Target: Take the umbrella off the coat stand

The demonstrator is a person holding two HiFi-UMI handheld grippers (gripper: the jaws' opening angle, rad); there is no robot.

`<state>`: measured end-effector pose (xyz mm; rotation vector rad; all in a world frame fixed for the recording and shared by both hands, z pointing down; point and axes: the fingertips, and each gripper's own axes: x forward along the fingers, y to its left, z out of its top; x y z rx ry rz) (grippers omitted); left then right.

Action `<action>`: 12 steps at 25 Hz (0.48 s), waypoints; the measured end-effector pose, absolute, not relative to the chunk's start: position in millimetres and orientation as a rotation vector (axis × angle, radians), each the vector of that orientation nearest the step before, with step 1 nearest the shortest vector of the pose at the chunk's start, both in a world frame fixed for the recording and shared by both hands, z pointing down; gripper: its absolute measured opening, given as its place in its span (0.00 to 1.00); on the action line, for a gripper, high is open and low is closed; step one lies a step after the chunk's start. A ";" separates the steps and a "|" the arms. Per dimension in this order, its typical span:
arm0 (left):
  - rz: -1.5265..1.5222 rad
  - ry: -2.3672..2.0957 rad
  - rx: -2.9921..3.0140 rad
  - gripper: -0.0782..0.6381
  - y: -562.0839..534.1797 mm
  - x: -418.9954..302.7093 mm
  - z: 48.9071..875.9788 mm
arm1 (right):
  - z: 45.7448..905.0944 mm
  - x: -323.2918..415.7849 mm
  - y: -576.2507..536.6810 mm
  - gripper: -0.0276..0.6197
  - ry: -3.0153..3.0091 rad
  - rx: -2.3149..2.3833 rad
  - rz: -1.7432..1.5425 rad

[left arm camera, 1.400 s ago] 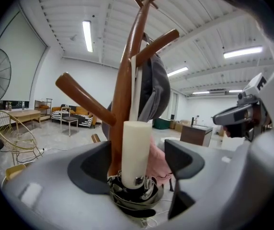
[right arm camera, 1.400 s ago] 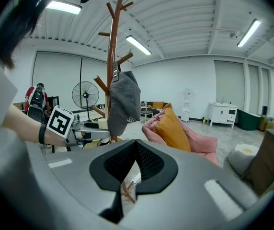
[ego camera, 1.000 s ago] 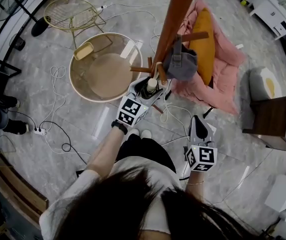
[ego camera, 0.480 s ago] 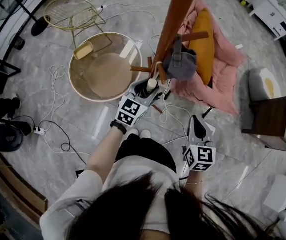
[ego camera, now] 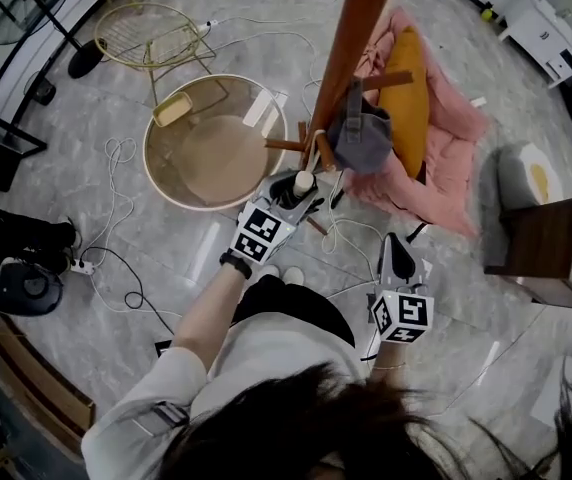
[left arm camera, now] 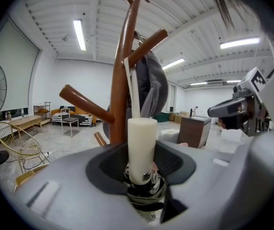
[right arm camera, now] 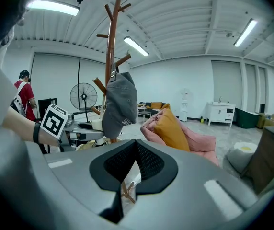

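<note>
Marble floor (ego camera: 61,118) — cables (ego camera: 114,183), pink blanket (ego camera: 451,138)

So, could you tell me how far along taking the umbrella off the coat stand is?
Done: the left hand-held gripper has just been closing its jaws and now clamps the cream umbrella handle. In hand: that grip. Left: the strap hangs on the coat stand, so lifting it off remains.

A grey cap (ego camera: 361,133) hangs beside a mustard cushion (ego camera: 406,78) lying on a pink blanket (ego camera: 456,138); white cables (ego camera: 107,148) trail across the floor (ego camera: 56,198) near a wire chair (ego camera: 151,33).
</note>
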<state>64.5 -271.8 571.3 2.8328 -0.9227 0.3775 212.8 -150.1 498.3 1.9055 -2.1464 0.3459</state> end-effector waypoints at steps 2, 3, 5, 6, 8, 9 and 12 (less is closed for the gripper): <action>0.385 -0.919 2.829 0.41 -268.8 62.5 569.0 | 493.7 213.8 -150.5 0.05 -2.149 1.917 0.337; 0.389 -0.918 2.829 0.41 -267.1 61.5 567.8 | 491.2 214.1 -150.4 0.05 -2.150 1.922 0.332; 0.393 -0.917 2.834 0.41 -262.6 60.2 565.4 | 486.5 214.8 -149.5 0.05 -2.153 1.930 0.320; 0.398 -0.916 2.834 0.41 -259.8 59.8 564.1 | 484.1 215.5 -149.0 0.05 -2.155 1.935 0.314; 0.410 -0.911 2.834 0.41 -254.3 59.6 561.9 | 479.5 217.2 -147.9 0.05 -2.161 1.946 0.302; 0.407 -0.908 2.840 0.41 -251.9 60.2 560.6 | 477.4 218.0 -147.3 0.05 -2.164 1.951 0.296; 0.399 -0.896 2.851 0.41 -243.6 60.8 554.1 | 470.7 219.8 -145.2 0.05 -2.172 1.965 0.280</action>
